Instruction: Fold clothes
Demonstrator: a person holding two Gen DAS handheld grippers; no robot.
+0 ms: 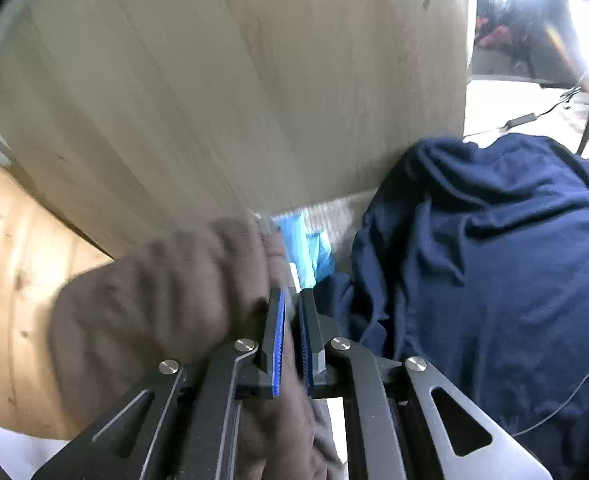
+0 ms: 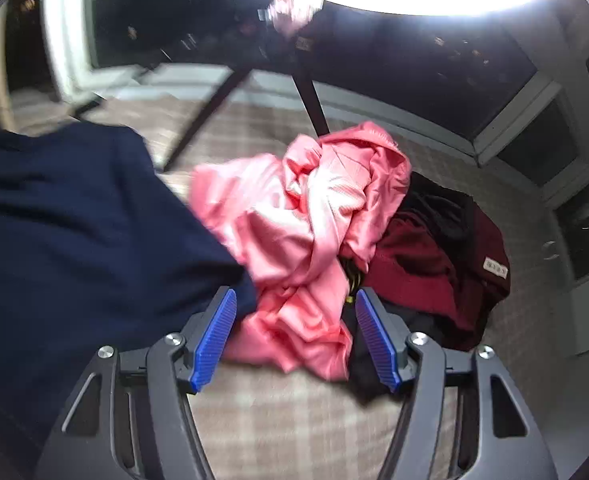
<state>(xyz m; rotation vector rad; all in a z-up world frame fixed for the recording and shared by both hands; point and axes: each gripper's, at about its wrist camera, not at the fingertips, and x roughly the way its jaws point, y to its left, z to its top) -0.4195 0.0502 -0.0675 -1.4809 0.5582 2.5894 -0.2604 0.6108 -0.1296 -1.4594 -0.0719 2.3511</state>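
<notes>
Left wrist view: my left gripper (image 1: 292,308) has its blue pads (image 1: 279,340) nearly together, pinching a fold of brown-grey cloth (image 1: 154,300) that bunches up to the left of the jaws and runs down between them. That cloth is blurred, so I cannot tell what garment it is. A navy garment (image 1: 494,260) lies heaped to the right, its edge just beside the right-hand finger. A scrap of light blue fabric (image 1: 308,248) shows beyond the fingertips, against a pale wooden panel (image 1: 234,80).

Right wrist view: my right gripper (image 2: 294,312) stands with jaws well apart and nothing clamped. A crumpled pink garment (image 2: 302,216) lies between and beyond the pads; I cannot tell whether the cloth touches them. The navy garment (image 2: 74,232) spreads to the left, reaching the left-hand pad (image 2: 214,340). A dark red garment (image 2: 434,264) sits just right of the pink one, touching it. All rest on a checked bedcover (image 2: 294,420). Dark tripod legs (image 2: 314,100) stand behind the pile.
</notes>
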